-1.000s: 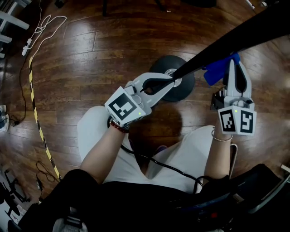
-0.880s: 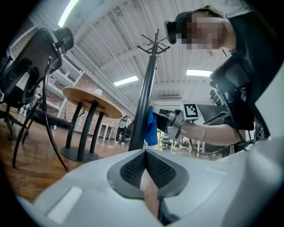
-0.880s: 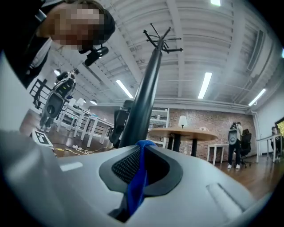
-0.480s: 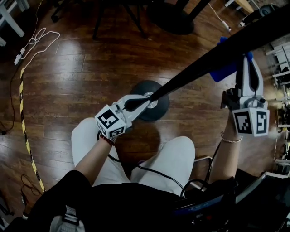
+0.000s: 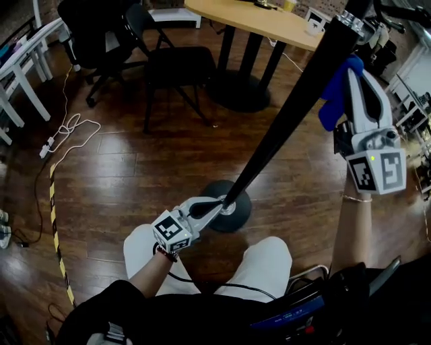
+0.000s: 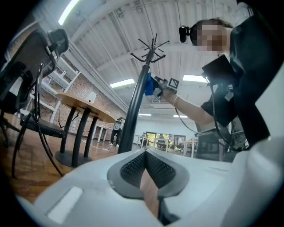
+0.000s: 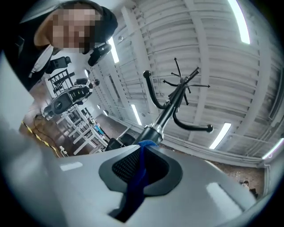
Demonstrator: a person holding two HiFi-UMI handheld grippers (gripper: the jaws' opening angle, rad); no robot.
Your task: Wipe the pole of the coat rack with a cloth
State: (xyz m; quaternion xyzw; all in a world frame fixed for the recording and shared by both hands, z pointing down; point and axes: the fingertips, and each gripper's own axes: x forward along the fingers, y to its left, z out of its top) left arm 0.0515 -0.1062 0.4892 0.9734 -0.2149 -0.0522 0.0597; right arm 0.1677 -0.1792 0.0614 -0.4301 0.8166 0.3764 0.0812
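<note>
The coat rack's black pole (image 5: 283, 128) slants from its round black base (image 5: 241, 210) on the wood floor up to the top right. My left gripper (image 5: 219, 204) sits low beside the base, jaws shut, their tips against the pole's foot; in the left gripper view (image 6: 145, 153) nothing lies between the pads and the pole (image 6: 135, 106) rises just beyond them. My right gripper (image 5: 353, 71) is high up, shut on a blue cloth (image 5: 335, 91) that presses on the pole's right side. In the right gripper view the cloth (image 7: 135, 186) hangs between the jaws (image 7: 142, 148), below the pole (image 7: 166, 113) and its hooks.
A wooden table (image 5: 256, 17) on a black pedestal stands at the back, with black chairs (image 5: 168, 64) to its left. A white cable (image 5: 67, 128) and yellow-black tape (image 5: 57, 222) lie on the floor at left. Shelving (image 5: 417, 101) lines the right edge. My knees are under the pole.
The right gripper has slid the blue cloth up the pole towards its top. The left gripper has stayed at the pole's foot. The head view has tilted up, showing more of the room.
</note>
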